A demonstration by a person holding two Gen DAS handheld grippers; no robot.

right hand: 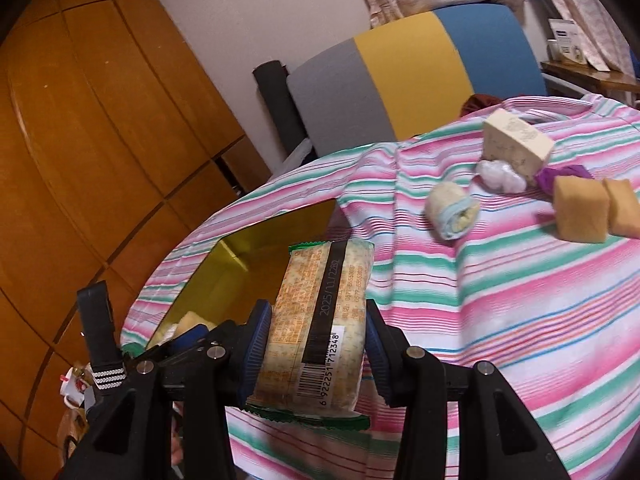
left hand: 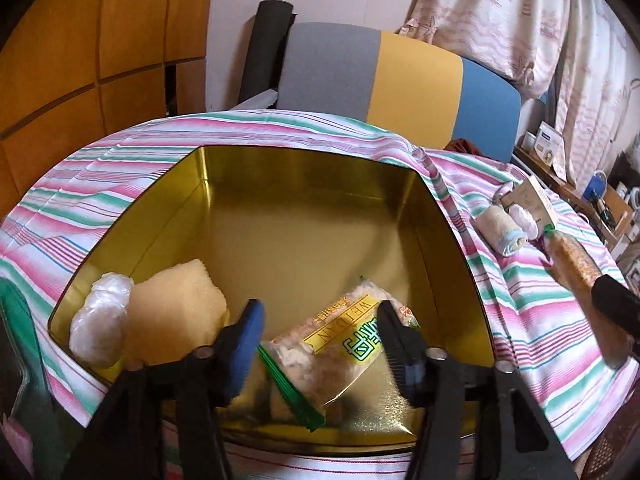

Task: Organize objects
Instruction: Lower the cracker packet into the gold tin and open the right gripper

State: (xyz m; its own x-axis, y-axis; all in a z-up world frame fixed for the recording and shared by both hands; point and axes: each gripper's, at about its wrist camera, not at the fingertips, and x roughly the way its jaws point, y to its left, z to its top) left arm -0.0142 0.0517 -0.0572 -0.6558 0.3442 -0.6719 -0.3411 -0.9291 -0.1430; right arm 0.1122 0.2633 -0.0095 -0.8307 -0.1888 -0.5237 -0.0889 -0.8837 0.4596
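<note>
Over the gold tin (left hand: 304,184), the left gripper (left hand: 320,344) stands open around a light, crinkly snack packet (left hand: 340,344), while the right gripper (right hand: 316,344) clamps another snack pack (right hand: 320,320) across its flat, slippery sides.

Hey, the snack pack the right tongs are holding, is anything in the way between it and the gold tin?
Nothing visible blocks it. The snack pack, clamped in the right tongs, is by the gold tin's open top. The left tongs stand open over another snack packet in the tin, leaving bare floor farther back.
</note>
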